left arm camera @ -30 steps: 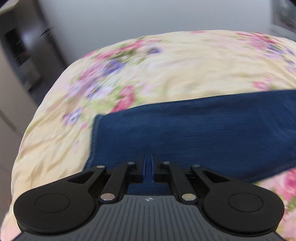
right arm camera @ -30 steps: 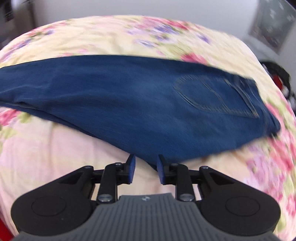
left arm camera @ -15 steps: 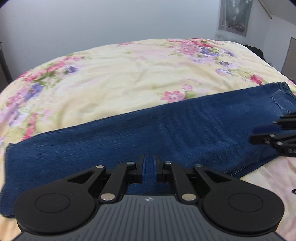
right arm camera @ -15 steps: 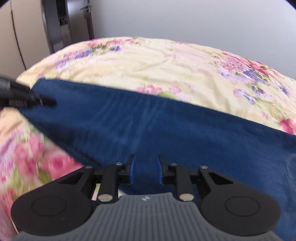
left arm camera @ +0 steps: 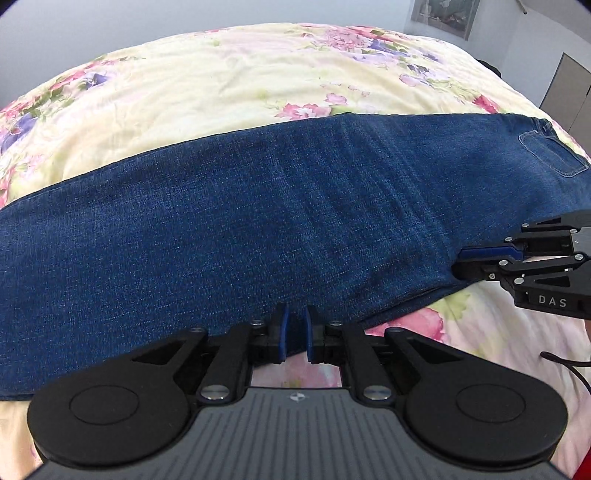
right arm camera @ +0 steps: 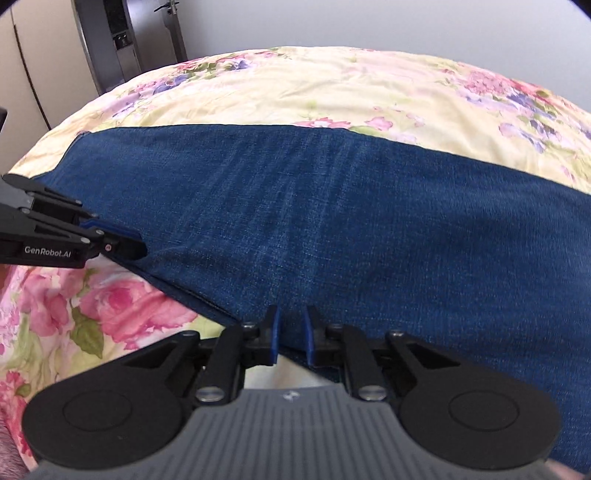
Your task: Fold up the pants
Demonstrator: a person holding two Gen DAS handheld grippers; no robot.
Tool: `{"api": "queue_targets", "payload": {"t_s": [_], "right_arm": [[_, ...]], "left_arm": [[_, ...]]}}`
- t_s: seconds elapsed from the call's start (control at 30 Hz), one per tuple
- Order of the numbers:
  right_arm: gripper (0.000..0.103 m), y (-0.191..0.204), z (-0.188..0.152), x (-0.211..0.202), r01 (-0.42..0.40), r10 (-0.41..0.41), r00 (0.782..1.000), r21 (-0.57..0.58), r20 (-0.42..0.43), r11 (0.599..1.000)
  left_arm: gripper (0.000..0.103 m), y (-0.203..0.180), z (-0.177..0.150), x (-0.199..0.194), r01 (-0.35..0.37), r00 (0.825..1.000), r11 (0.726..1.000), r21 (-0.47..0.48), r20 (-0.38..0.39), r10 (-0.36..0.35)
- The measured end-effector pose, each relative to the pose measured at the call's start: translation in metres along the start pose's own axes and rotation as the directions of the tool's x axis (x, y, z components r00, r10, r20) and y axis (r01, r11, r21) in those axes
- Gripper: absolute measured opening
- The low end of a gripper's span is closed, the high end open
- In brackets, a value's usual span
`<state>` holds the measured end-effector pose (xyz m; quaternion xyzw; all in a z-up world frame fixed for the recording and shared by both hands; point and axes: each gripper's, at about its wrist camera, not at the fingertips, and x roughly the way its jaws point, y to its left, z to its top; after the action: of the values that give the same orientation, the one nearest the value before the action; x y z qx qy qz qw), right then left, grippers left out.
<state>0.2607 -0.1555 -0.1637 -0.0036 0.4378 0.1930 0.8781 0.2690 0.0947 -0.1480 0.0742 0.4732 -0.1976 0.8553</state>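
Here one pair of dark blue pants (left arm camera: 258,221) lies flat in a long band across the bed, along the bed's near edge, legs stacked one on the other. Its hem end reaches toward the bed's left side and its back pocket (left arm camera: 550,155) lies at the right end. Two grippers work at the near edge of the cloth. The left gripper (left arm camera: 294,334) has the denim edge between its blue pads, which stand nearly together and pinch the fabric. The right gripper (right arm camera: 291,336) sits just beside it on the same edge; its jaws are closing, with the cloth between them. One bedspread (left arm camera: 240,92), pale yellow with pink and purple flowers, covers the bed. Behind it stands a plain grey wall (left arm camera: 184,18). A framed picture (left arm camera: 443,14) hangs at the right, and a dark cabinet (right arm camera: 122,40) stands at the left.
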Motion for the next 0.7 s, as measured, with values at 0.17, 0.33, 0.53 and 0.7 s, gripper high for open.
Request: {"api": "queue_targets", "payload": {"t_s": [0.17, 0.33, 0.53, 0.7], "right_arm": [[0.009, -0.007, -0.004, -0.021, -0.033, 0.033, 0.999, 0.006, -0.038, 0.999], [0.010, -0.054, -0.015, -0.076, 0.013, -0.014, 1.000, 0.081, 0.003, 0.997], [0.011, -0.165, -0.028, -0.146, 0.209, -0.217, 0.976, 0.224, 0.009, 0.952], [0.016, -0.284, -0.051, -0.201, 0.381, -0.411, 0.911, 0.454, -0.035, 0.805]], "left_arm": [[0.013, 0.001, 0.000, -0.014, -0.028, 1.000, 0.999, -0.037, -0.002, 0.027], [0.020, 0.024, -0.005, -0.040, -0.085, 0.996, 0.982, -0.167, 0.025, 0.090], [0.021, 0.062, -0.012, -0.064, -0.159, 0.982, 0.928, -0.337, 0.040, 0.182], [0.021, 0.083, -0.017, -0.074, -0.236, 0.966, 0.884, -0.404, 0.006, 0.260]]}}
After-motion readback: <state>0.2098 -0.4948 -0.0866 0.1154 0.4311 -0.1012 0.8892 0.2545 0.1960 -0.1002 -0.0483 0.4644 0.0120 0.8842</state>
